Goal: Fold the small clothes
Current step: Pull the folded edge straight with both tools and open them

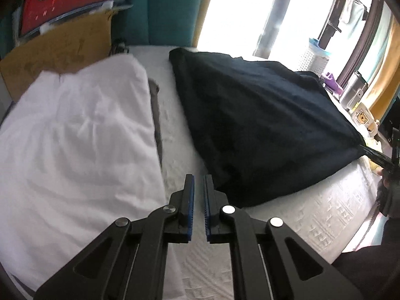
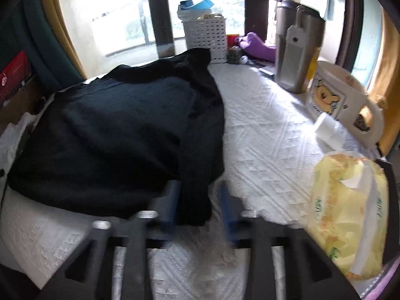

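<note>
White quilted bedding (image 1: 312, 215) carries a black garment (image 1: 250, 125) lying right of a white garment (image 1: 75, 135). My left tongs (image 1: 198, 200) hover near both, jaws narrow and holding nothing. My right tongs (image 2: 200, 200) stand apart around the black garment's near right corner; motion blur prevents me from judging contact. A yellow tissue pack (image 2: 347, 212) lies right.

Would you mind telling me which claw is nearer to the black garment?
Right. The right claw has its fingers on either side of the black garment's near corner. The left claw sits just beside the garment's edge over the white bedcover, holding nothing.
</note>
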